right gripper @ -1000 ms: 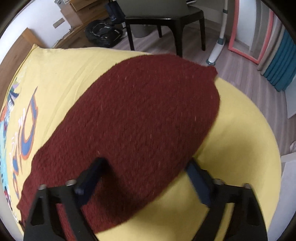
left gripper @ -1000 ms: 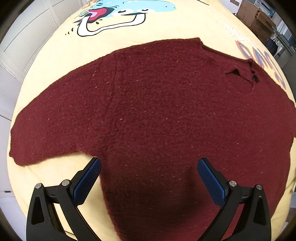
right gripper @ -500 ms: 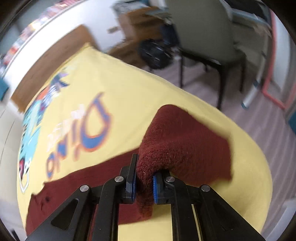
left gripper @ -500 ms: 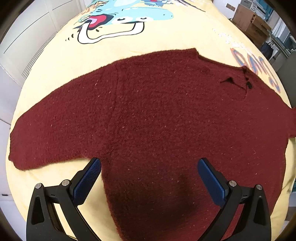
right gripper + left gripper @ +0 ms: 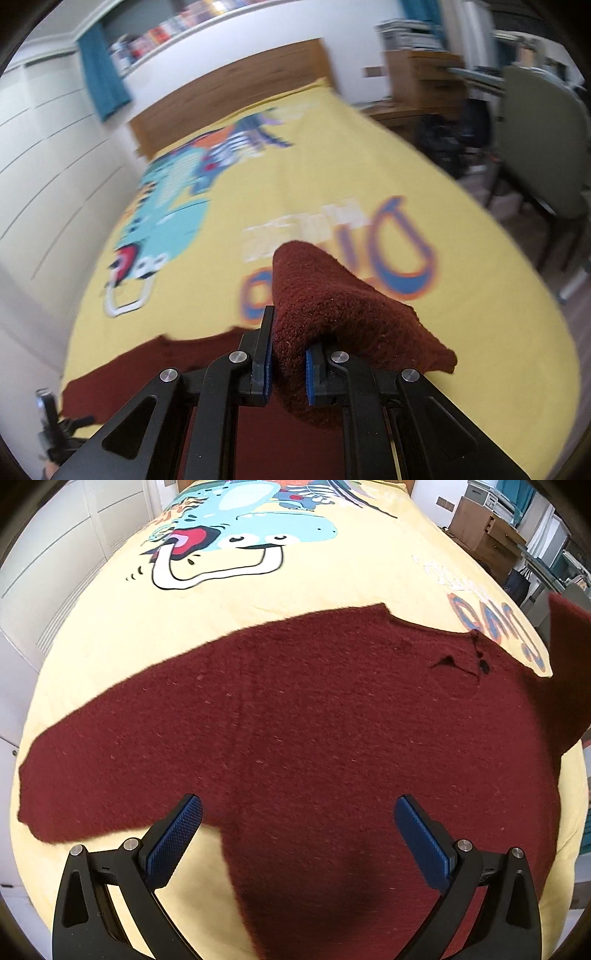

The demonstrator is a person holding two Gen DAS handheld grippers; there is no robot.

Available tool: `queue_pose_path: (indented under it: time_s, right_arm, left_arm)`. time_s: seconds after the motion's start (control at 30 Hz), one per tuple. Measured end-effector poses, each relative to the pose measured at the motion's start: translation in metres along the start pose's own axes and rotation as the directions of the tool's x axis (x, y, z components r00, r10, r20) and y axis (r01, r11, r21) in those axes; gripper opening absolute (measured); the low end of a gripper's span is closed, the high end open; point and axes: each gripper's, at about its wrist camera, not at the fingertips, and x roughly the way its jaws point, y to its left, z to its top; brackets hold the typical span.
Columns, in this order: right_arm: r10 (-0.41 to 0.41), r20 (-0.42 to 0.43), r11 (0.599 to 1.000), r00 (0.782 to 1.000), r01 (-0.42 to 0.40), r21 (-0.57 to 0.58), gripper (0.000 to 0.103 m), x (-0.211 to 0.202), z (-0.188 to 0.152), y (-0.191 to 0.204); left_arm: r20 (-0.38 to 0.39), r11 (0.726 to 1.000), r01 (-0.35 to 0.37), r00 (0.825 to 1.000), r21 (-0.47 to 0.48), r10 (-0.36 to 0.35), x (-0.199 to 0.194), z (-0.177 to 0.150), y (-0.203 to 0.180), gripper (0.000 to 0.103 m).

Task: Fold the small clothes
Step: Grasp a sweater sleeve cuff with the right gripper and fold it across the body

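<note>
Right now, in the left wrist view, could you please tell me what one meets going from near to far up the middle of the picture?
Left claw, open over the dark red knitted sweater → sweater neckline → bare yellow bedspread → cartoon dinosaur print → far edge of the bed.

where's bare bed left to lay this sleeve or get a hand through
Bare yellow blanket lies beyond the sweater collar, up to the cartoon print, and in a small strip under the spread left sleeve. The middle is all sweater. The right gripper holds the raised right sleeve; the left gripper is open.
</note>
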Motion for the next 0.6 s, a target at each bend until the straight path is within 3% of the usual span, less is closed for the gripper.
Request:
queue_pose_path:
  time_s: [0.1, 0.2, 0.3, 0.47, 0.6]
  right_arm:
    - [0.068, -0.048, 0.997, 0.997, -0.07, -0.036, 0.013, 0.023, -0.01, 0.043]
    - [0.082, -0.138, 0.992, 0.987, -0.095, -0.087, 0.013, 0.055, -0.033, 0.076]
    - [0.059, -0.273, 0.987, 0.96, -0.097, -0.13, 0.013, 0.094, -0.075, 0.1]
    - [0.022, -0.453, 0.987, 0.891, -0.091, -0.132, 0.013, 0.14, -0.147, 0.105]
    - [-0.009, -0.488, 0.989, 0.873, -0.065, -0.134, 0.016, 0.149, -0.171, 0.1]
  left_arm:
    - [0.008, 1.0, -0.011, 1.0, -0.024, 0.011, -0.002, 0.004, 0.015, 0.102]
    - [0.008, 0.999, -0.011, 1.0, -0.043, 0.011, -0.002, 0.004, 0.024, 0.102]
    - [-0.002, 0.998, -0.006, 1.0, -0.055, 0.006, 0.0, 0.002, 0.031, 0.102]
    - [-0.025, 0.997, 0.009, 1.0, -0.072, -0.011, 0.007, -0.002, 0.034, 0.102]
    - [-0.032, 0.998, -0.006, 0.999, -0.055, 0.004, 0.008, -0.003, 0.031, 0.102]
